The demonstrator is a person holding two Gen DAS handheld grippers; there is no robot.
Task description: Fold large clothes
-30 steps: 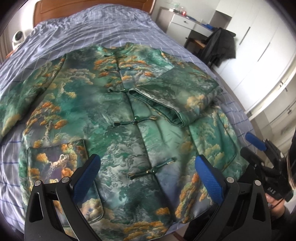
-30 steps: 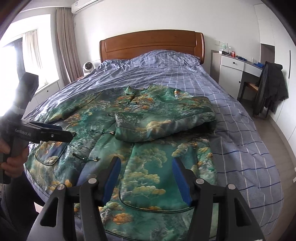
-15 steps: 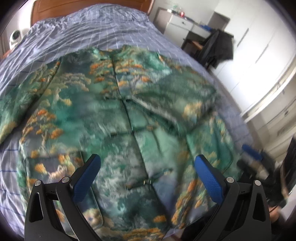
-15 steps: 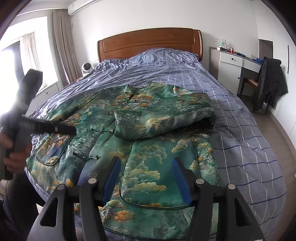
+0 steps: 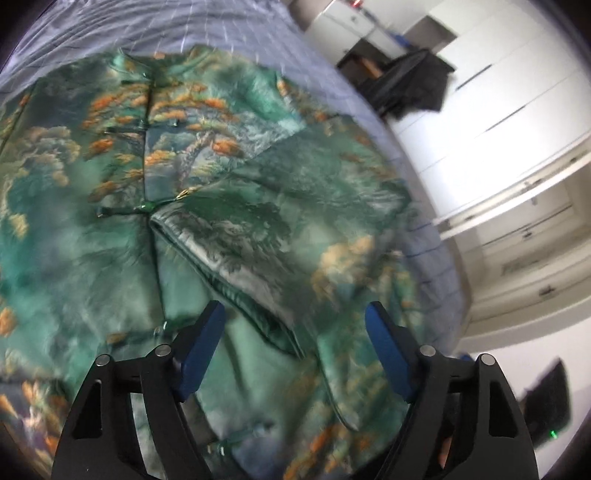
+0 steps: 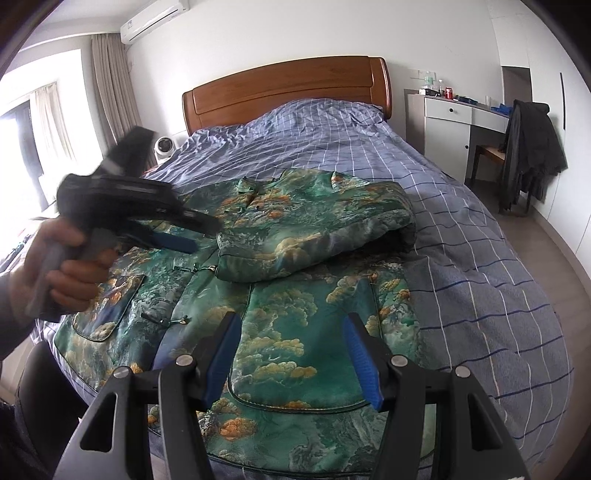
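This is a bedroom in a home. A wide bed [image 6: 461, 236] with a checked blue duvet and a wooden headboard [image 6: 288, 92] fills the middle; on the far right stand a white desk [image 6: 454, 122] and a chair [image 6: 491, 155] draped with a dark coat [image 6: 532, 147]. Curtains [image 6: 110, 85] hang at the left, under a wall air conditioner [image 6: 155, 22].

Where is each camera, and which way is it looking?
Left wrist: on the left gripper, looking down at the green jacket and its folded sleeve; only its own open fingers show.
Right wrist: on the right gripper, facing up the bed toward the headboard; it shows a hand holding the left gripper.
Both see the jacket, the sleeve and the bed.
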